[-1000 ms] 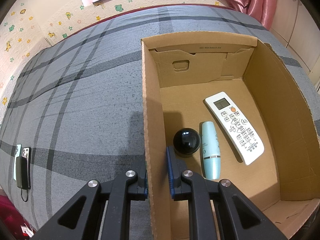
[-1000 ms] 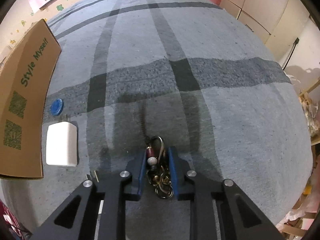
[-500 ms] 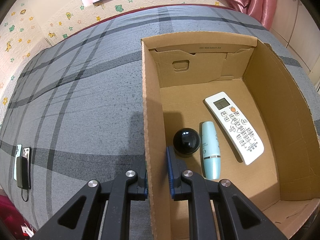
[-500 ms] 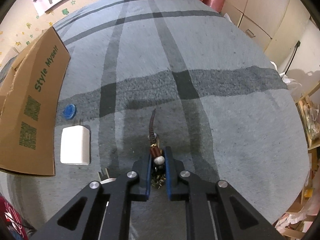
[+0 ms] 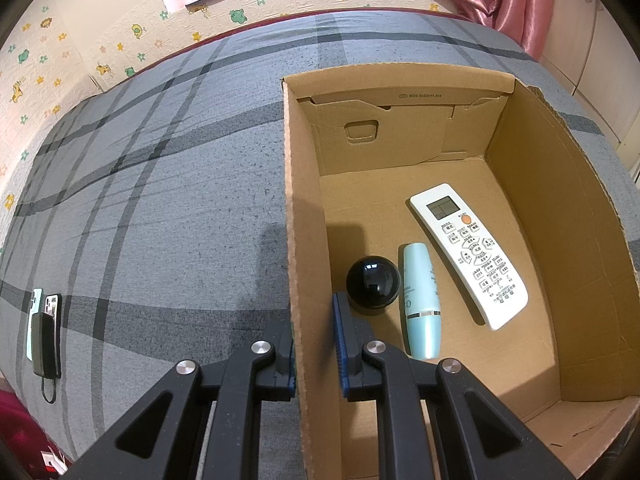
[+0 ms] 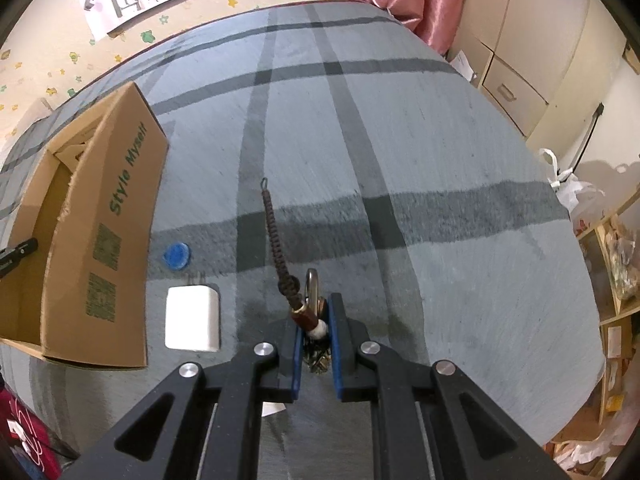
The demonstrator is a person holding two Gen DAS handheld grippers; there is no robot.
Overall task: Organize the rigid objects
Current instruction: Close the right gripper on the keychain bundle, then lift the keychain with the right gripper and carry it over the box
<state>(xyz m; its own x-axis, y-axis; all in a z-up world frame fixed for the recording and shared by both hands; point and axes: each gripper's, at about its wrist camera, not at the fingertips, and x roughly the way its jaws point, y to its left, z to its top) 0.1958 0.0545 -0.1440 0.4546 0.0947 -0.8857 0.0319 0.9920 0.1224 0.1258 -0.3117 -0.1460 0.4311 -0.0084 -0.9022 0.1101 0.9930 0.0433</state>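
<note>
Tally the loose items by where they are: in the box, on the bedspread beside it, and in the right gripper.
In the cardboard box: 3 (white remote, teal tube, black ball)
On the bedspread: 2 (white charger, blue cap)
In the right gripper: 1 (keychain)
Total: 6

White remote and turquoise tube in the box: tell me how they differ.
The white remote is flat, with a screen and rows of buttons; the turquoise tube is round and plain, with one silver band. The remote is longer and broader than the tube. The remote lies slanted across the floor of the cardboard box; the tube points more nearly straight along it. Both lie flat, side by side, apart.
</note>
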